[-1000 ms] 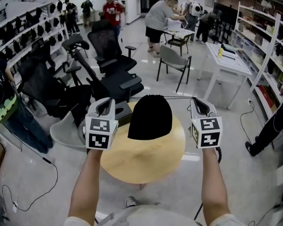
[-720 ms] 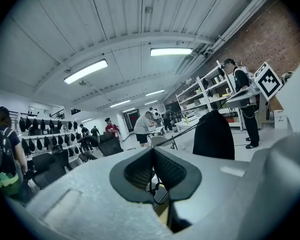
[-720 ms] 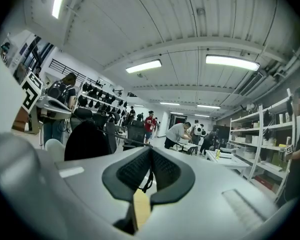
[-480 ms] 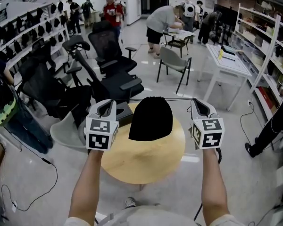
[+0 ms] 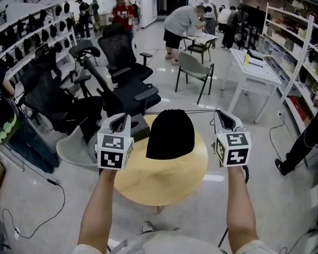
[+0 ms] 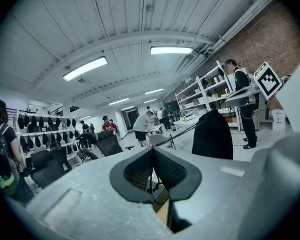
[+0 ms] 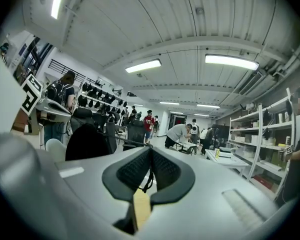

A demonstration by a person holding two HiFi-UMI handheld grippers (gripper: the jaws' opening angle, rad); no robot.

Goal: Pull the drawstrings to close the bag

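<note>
Black cloth drawstring bag hangs over the round wooden tabletop, likely soft and light; left hand-held gripper and right hand-held gripper are each clamped on the thin, taut drawstring, the sensible hold

Your left gripper a touch further right and lower in frame, black bag shifted likewise, person in red at top stepped left.
</note>
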